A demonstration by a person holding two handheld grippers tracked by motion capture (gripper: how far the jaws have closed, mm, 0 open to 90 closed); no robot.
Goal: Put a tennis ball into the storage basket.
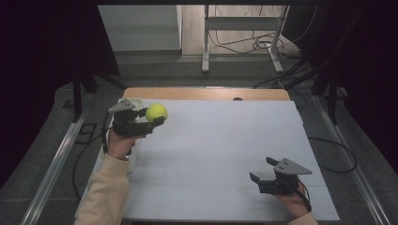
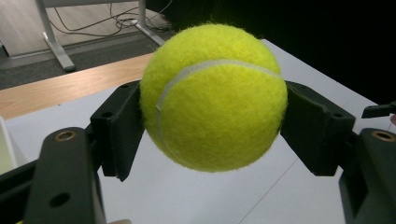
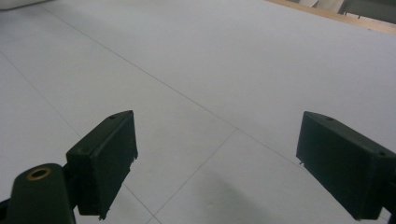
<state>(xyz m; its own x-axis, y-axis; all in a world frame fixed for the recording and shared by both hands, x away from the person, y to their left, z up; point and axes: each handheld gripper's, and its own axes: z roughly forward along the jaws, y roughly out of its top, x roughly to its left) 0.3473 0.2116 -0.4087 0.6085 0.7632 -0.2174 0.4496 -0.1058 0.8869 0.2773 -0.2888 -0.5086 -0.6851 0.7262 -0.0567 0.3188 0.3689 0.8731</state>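
Tennis ball is gripped between the two black jaws of the left gripper, the pads being pressed against its opposite sides at about mid-height. It is carried clear of the white table cover, above that cover's far left corner, with a pale container seen just beside that same corner. The jaws of the right gripper are spread wide with nothing between them; that gripper is held low over the cover's near right part, well apart from the ball. The pick-up is judged to be done, since the ball is off the surface. A setting-down is judged to be what is left, though the intended spot cannot be told.
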